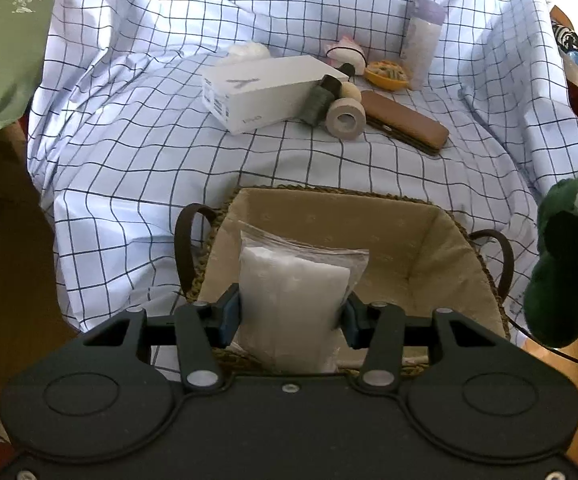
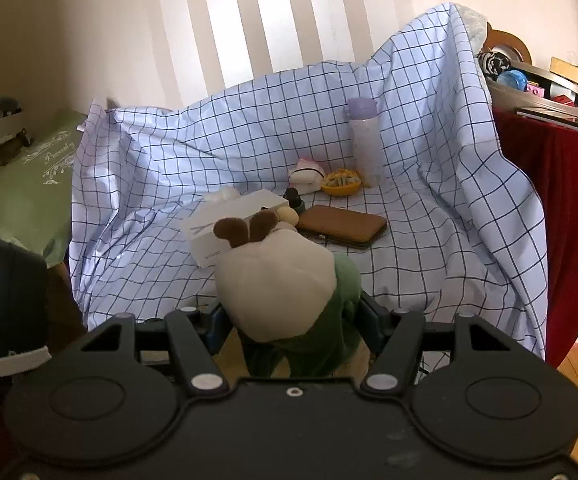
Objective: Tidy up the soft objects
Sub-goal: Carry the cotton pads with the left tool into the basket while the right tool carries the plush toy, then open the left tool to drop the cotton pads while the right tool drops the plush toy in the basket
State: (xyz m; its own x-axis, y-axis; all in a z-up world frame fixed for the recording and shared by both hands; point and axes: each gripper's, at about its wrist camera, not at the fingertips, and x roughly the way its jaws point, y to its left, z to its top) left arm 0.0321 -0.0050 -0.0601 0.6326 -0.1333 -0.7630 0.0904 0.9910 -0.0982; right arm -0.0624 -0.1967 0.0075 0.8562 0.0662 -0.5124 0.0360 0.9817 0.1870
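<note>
My left gripper (image 1: 291, 314) is shut on a clear plastic bag of white cotton (image 1: 293, 300) and holds it over the near edge of a woven basket (image 1: 421, 248) with a beige lining. My right gripper (image 2: 293, 326) is shut on a plush toy (image 2: 277, 280) with a cream head, brown ears and green body. The same toy shows at the right edge of the left wrist view (image 1: 569, 264), beside the basket. A white cotton ball (image 1: 249, 50) and a pink-and-white soft toy (image 1: 345, 54) lie on the checked cloth (image 1: 129, 120) further back.
On the cloth are a white box (image 1: 265, 90), a dark thread spool (image 1: 319, 100), a tape roll (image 1: 345, 118), a brown case (image 1: 405, 122), a yellow bowl (image 1: 387, 74) and a purple-capped bottle (image 1: 423, 42). A green bag (image 1: 5, 40) sits left; a red-draped shelf (image 2: 561, 200) stands right.
</note>
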